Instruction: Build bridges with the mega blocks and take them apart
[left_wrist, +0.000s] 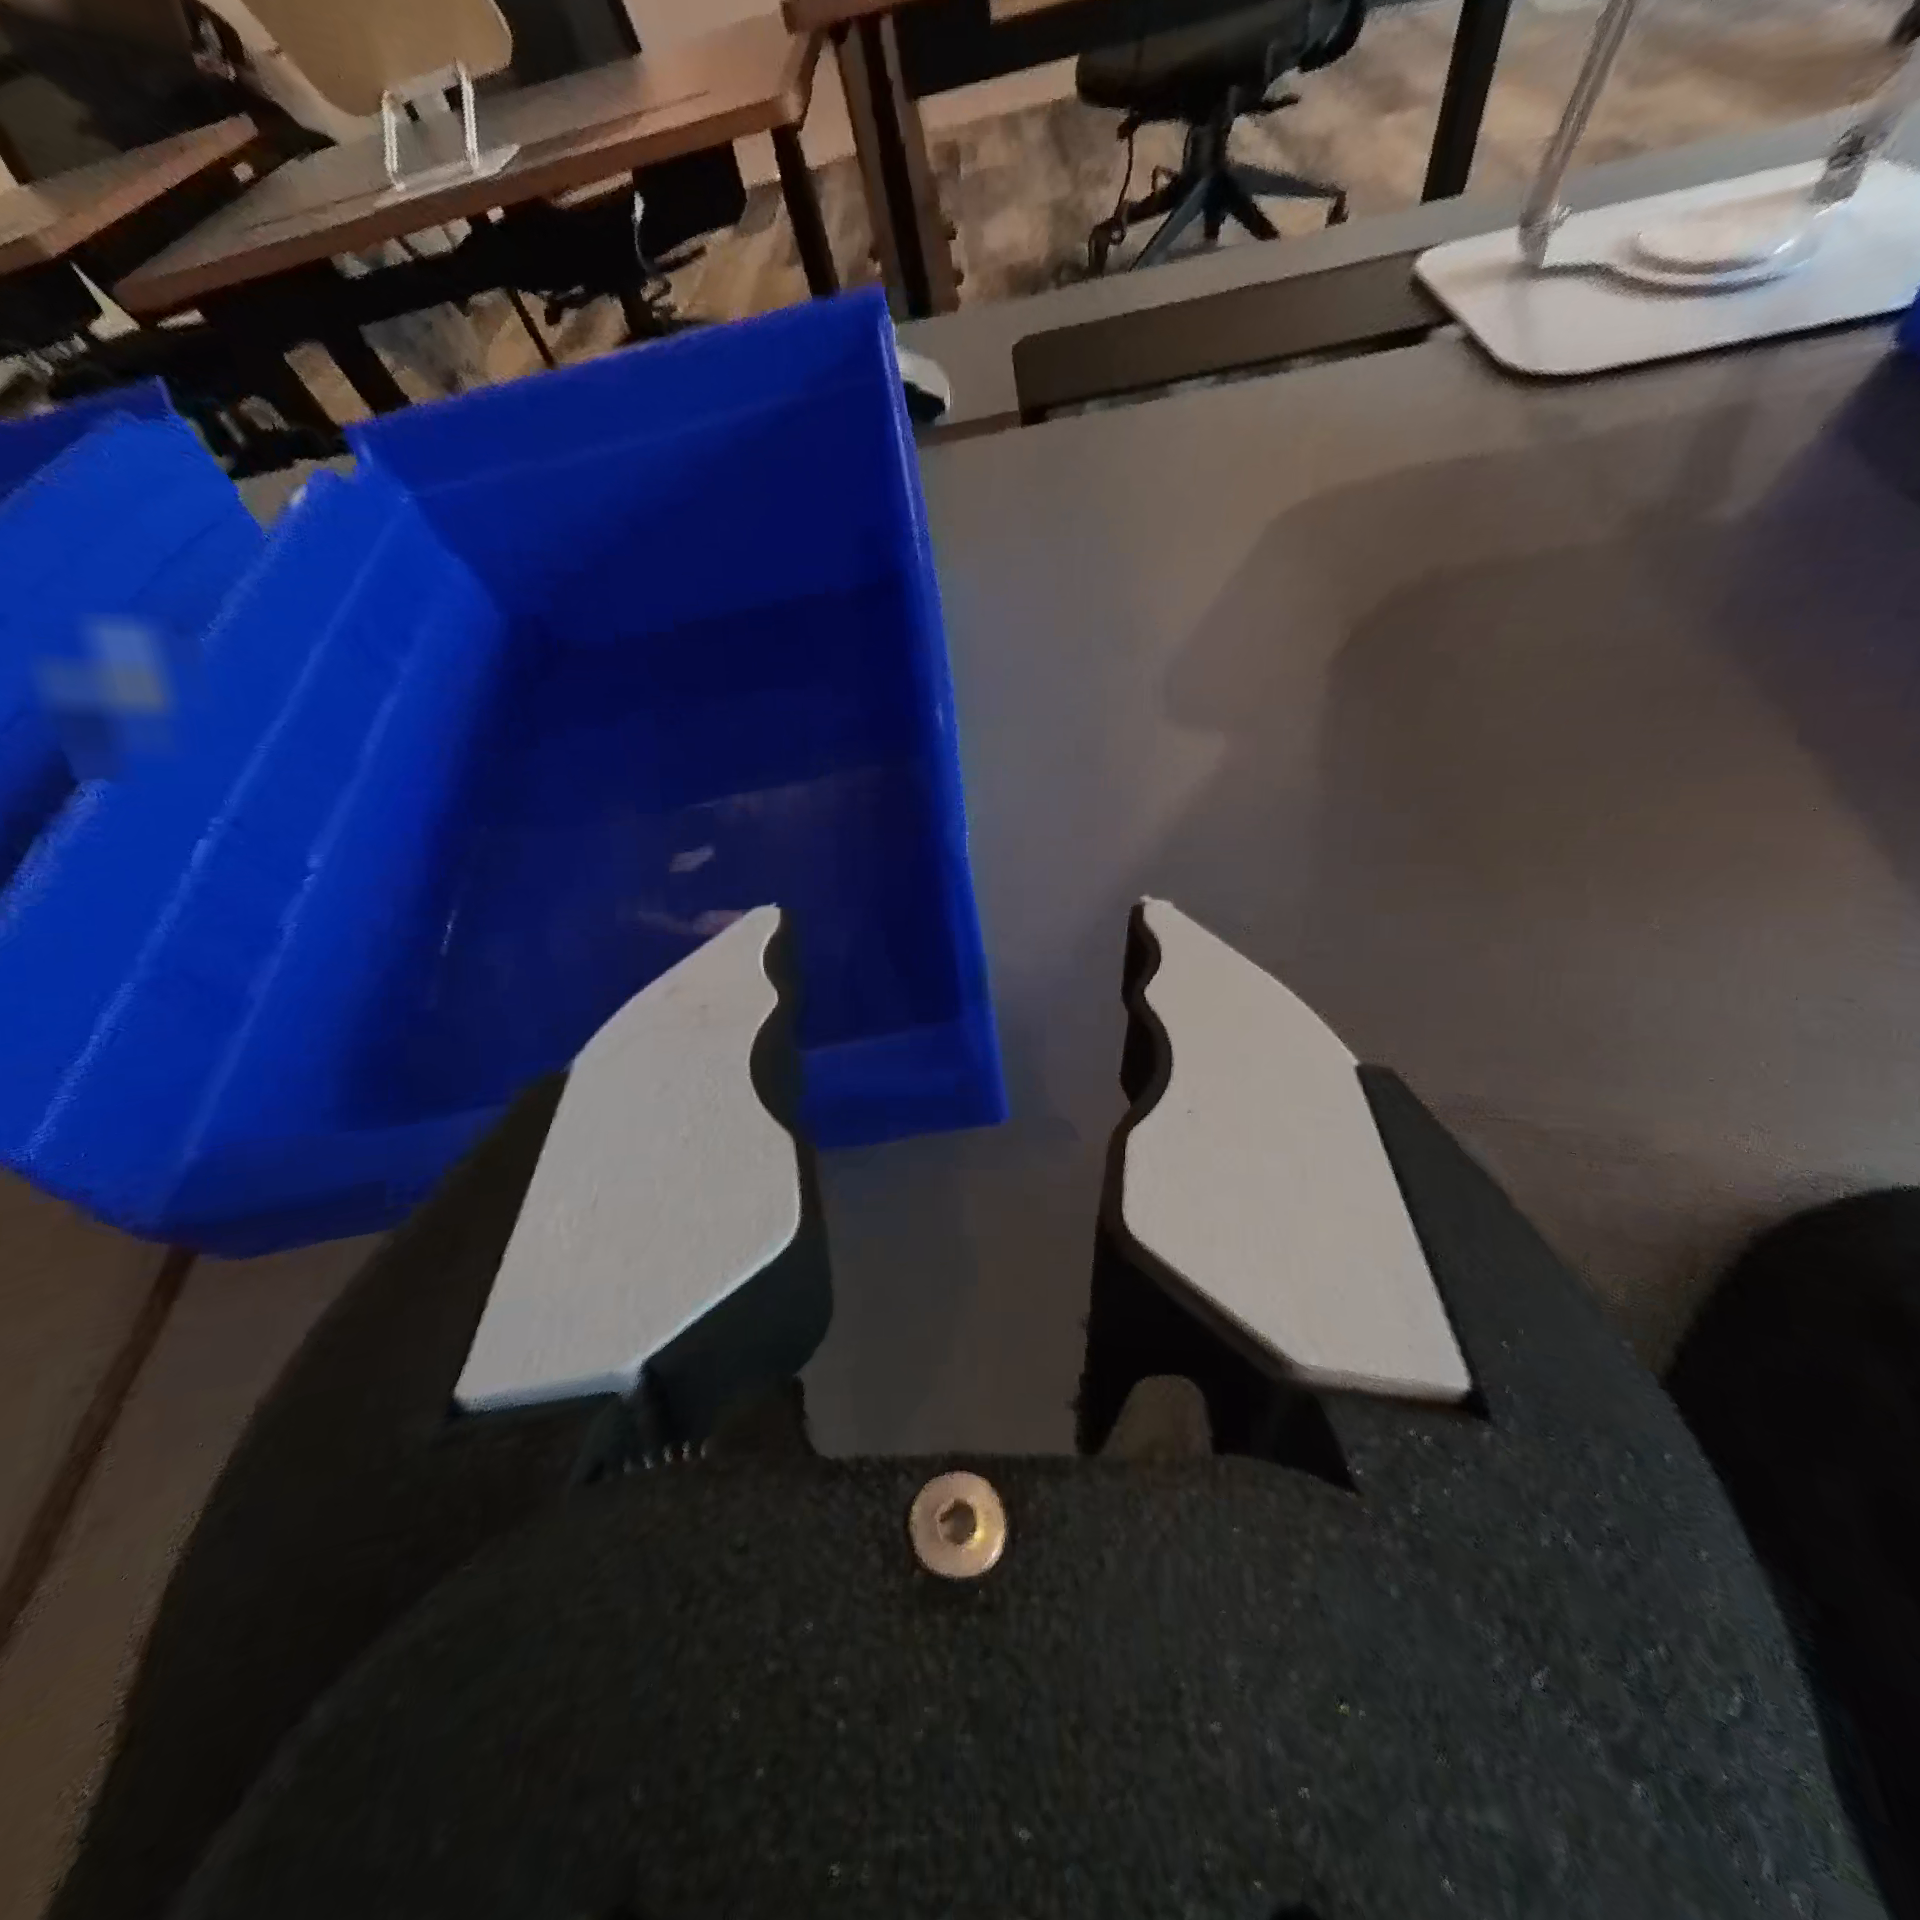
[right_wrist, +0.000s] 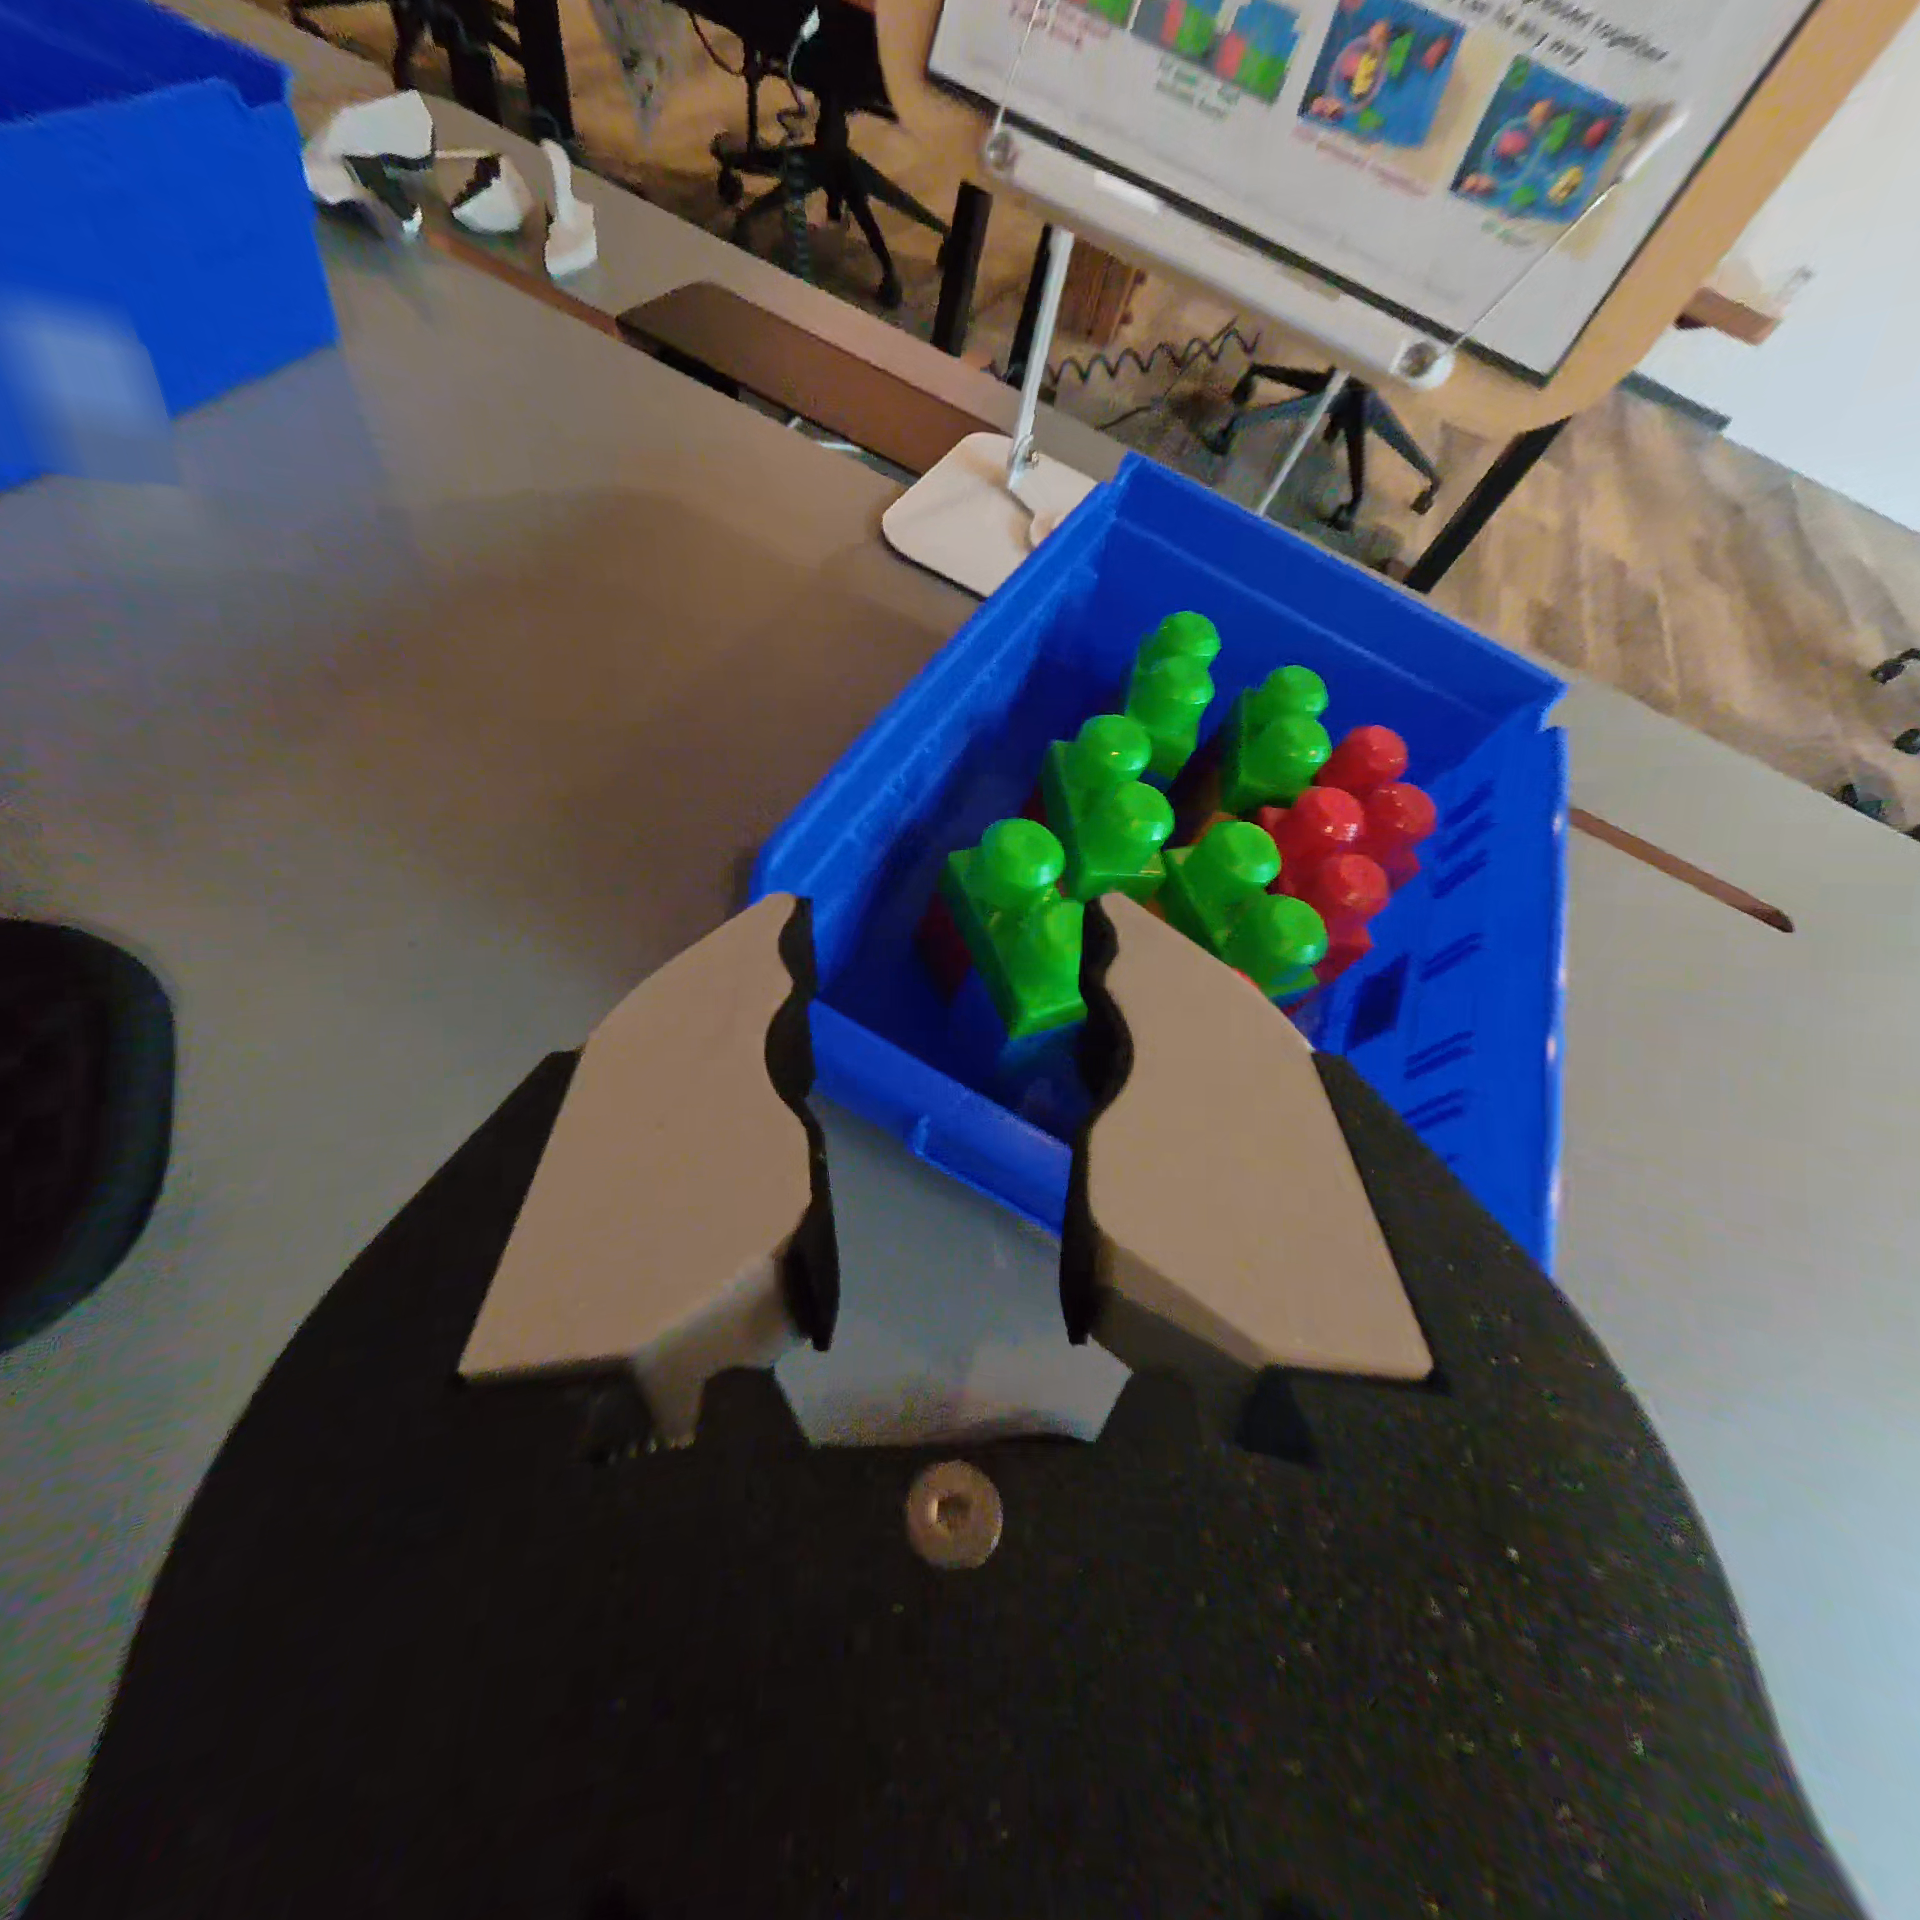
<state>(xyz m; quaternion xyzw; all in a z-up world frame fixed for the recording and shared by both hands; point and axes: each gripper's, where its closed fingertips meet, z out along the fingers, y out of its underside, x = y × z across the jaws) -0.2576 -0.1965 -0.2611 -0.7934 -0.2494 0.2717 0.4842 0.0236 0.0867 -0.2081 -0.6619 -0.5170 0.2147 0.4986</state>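
Observation:
In the right wrist view a blue bin stands on the grey table and holds several green blocks and red blocks. My right gripper is open and empty, just above the bin's near left corner, with one green block showing between its fingertips. In the left wrist view my left gripper is open and empty above the near right corner of another blue bin. That bin looks empty inside. No blocks show in this view.
More blue bins stand at the left and far left. A white stand base sits at the table's far edge, also seen in the right wrist view, holding a picture board. Desks and office chairs stand beyond. There is about 40 cm between the tips of the two grippers.

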